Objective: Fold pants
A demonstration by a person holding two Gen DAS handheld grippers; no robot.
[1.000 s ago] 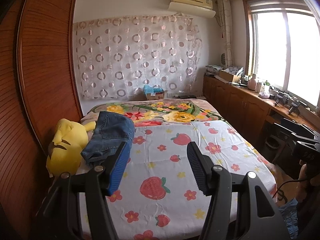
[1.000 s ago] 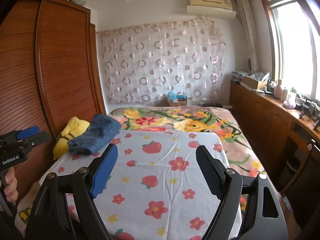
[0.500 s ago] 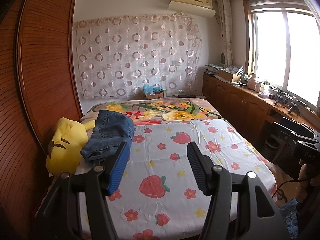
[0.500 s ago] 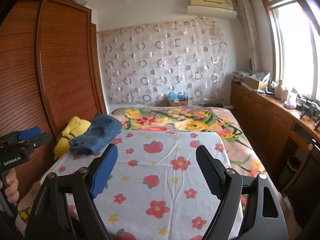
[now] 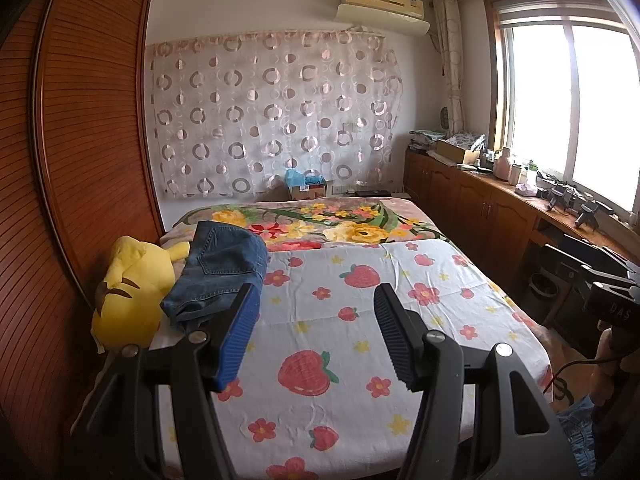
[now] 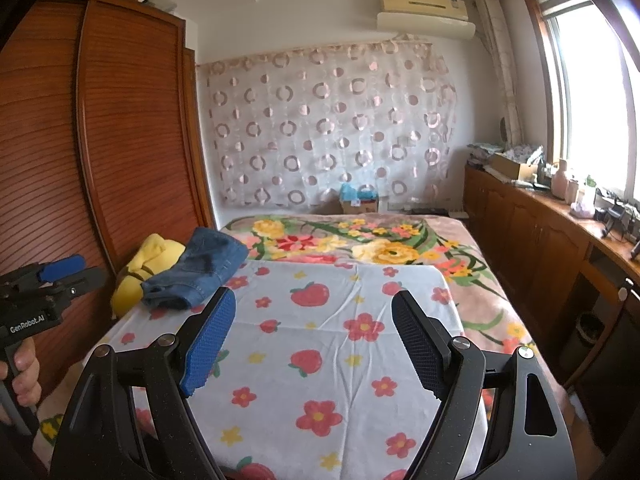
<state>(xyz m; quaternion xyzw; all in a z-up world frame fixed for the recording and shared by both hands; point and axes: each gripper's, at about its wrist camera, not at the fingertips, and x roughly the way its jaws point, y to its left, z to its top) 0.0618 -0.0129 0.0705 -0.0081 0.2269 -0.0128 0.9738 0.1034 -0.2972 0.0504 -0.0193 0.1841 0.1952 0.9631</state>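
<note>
Folded blue denim pants [image 5: 218,268] [image 6: 200,274] lie at the left side of the bed, leaning on a yellow plush toy [image 5: 128,288] [image 6: 150,268]. My left gripper [image 5: 316,336] hovers open over the near part of the white strawberry-print sheet [image 5: 360,320], nothing between its fingers; the pants sit just beyond its blue left fingertip. My right gripper [image 6: 314,340] is also open and empty above the sheet [image 6: 332,340], to the right of the pants. The left tool's body [image 6: 40,296] and the hand holding it show at that view's left edge.
A wooden wardrobe [image 5: 72,180] stands along the bed's left side. A floral blanket [image 6: 360,240] covers the far half of the bed. A wooden counter with clutter [image 6: 560,208] runs under the window on the right. A cardboard box [image 5: 306,188] sits by the curtain.
</note>
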